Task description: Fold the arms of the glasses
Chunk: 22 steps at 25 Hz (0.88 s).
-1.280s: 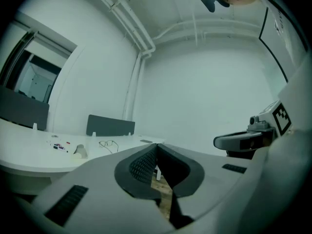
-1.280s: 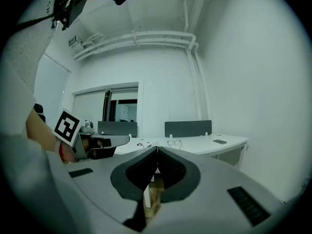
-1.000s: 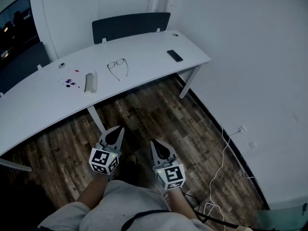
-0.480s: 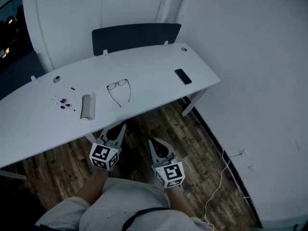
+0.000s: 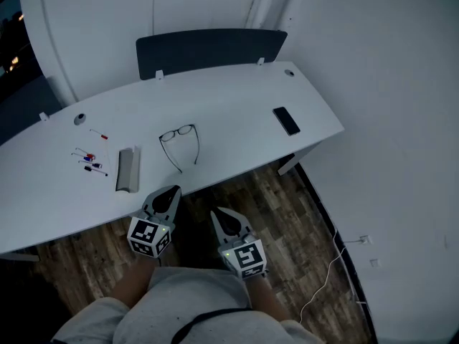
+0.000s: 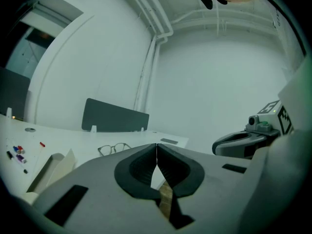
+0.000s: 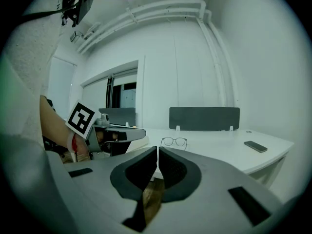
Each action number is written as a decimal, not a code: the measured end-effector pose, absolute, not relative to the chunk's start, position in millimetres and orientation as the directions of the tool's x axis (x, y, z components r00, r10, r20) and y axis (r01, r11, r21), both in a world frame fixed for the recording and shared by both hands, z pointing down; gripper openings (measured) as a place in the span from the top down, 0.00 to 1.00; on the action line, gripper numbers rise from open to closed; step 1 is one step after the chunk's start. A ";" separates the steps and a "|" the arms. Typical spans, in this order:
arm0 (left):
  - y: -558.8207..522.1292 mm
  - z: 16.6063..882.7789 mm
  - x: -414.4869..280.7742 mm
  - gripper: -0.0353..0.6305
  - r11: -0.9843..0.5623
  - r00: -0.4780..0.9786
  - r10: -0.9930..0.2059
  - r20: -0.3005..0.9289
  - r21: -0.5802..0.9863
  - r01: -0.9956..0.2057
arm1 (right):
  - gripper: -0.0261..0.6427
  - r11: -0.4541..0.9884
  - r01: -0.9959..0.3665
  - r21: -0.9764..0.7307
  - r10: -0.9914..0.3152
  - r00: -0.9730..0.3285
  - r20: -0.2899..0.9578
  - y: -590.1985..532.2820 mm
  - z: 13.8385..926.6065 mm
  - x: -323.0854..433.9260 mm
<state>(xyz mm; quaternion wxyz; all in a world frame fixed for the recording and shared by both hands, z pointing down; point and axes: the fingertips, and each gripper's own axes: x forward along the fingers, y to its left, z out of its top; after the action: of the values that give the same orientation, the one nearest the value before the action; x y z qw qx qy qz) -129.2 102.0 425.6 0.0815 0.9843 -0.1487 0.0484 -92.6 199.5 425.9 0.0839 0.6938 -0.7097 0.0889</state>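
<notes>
On the white curved tabletop (image 5: 237,113), thin dark-framed glasses (image 5: 177,133) lay, arms unfolded. Short of its near edge, the left gripper (image 5: 172,191) and right gripper (image 5: 219,213) hovered, jaws clenched on nothing.

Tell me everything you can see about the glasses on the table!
The glasses have a thin dark frame and two rounded clear lenses. They rest on the white table, near its middle, with the lenses toward the far side. Both arms are open, not folded, and point toward the near edge. Only the table touches them.
</notes>
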 end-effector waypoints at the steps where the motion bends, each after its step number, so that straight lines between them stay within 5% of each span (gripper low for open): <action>1: 94.8 429.4 -129.8 0.92 -0.936 0.945 -0.301 0.129 0.152 -0.319 | 0.93 0.038 -0.999 -0.008 -0.968 -0.039 0.249 191.9 428.3 -89.8; 16: -15.4 460.8 -113.5 0.92 -0.784 0.798 -0.562 0.219 0.169 -0.598 | 0.93 0.420 -0.903 0.084 -0.847 -0.357 0.394 45.1 467.1 -9.0; 22: -35.4 483.2 -96.7 0.92 -0.724 0.740 -0.605 0.293 0.185 -0.665 | 0.93 0.550 -0.790 0.270 -0.773 -0.360 0.523 1.4 495.1 38.5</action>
<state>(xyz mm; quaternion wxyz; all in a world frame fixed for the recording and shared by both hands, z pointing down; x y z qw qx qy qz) -96.7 -35.4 483.2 0.1401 0.9222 -0.3444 0.1066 38.5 1.4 495.1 0.3090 0.4740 -0.8244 0.0138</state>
